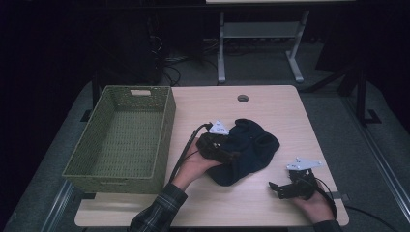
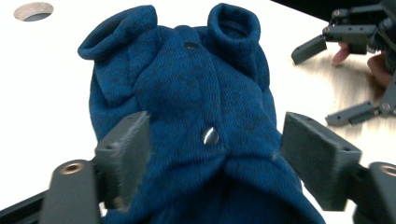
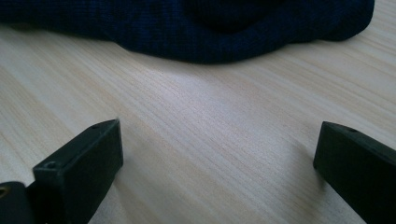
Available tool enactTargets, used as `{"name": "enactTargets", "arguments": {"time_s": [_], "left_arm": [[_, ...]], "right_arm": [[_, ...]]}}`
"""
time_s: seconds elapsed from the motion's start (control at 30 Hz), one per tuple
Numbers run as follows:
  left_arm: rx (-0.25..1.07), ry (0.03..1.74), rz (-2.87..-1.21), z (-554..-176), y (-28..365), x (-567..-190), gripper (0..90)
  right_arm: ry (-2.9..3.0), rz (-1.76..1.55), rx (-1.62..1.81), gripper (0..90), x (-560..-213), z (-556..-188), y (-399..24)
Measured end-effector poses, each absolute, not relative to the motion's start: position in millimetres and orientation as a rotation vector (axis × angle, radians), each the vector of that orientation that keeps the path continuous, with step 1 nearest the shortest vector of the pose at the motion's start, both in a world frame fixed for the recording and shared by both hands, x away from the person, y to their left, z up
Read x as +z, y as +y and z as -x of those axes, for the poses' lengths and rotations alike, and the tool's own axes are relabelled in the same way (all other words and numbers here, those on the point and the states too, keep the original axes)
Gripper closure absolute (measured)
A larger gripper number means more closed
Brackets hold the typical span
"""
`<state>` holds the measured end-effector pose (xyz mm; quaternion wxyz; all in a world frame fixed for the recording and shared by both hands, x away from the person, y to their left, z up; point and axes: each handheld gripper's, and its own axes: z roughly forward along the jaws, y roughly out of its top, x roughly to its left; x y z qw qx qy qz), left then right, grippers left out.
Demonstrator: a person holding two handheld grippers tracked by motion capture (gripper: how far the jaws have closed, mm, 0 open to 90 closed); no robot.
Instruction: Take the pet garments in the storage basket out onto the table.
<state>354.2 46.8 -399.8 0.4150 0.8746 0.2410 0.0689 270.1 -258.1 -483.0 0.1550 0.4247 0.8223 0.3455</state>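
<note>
From the high view, a dark blue knitted garment [image 1: 249, 150] lies bunched near the middle of the desk [image 1: 270, 104], with an empty green woven basket [image 1: 123, 137] standing at the desk's left edge. The left tool [image 1: 227, 153] sits over the garment's left side, and the right tool [image 1: 280, 188] rests low on the desk near the front right corner, apart from the cloth. In the left gripper view, the left tool [image 2: 212, 149] is spread wide, its jaws straddling the garment [image 2: 187, 107] around a metal snap [image 2: 210, 136]; two rolled sleeve openings point away, and the right tool [image 2: 345, 70] shows farther off, also spread. The step in hand appears to be a grasp of the cloth: it would go best if the jaws sink into the thick fold before closing, so they catch several layers rather than skim the top. In the right gripper view, the right tool [image 3: 217, 163] is released over bare wood, the garment's edge [image 3: 210, 32] lying just ahead.
</note>
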Motion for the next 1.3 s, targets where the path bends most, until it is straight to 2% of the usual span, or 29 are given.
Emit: {"name": "enactTargets", "arguments": {"time_s": [0.07, 0.23, 0.8, 1.3], "left_arm": [[0.184, 0.61, -2.197, -349.4, 51.5, -397.4, 17.9], [0.2, 0.634, -2.172, -338.5, 67.9, -396.4, 13.6], [0.285, 0.707, -2.142, -285.5, 110.8, -409.9, 13.4], [0.259, 0.726, -2.271, -256.4, 125.0, -445.9, 13.5]], "right_arm": [[2.356, -1.215, 0.99, 1.2, -483.1, -270.2, -258.2], [2.355, -1.215, 0.991, 1.2, -483.1, -270.2, -258.2], [2.356, -1.215, 0.99, 1.1, -483.1, -270.2, -258.2], [2.354, -1.206, 0.991, 1.2, -483.2, -270.6, -258.4]]}}
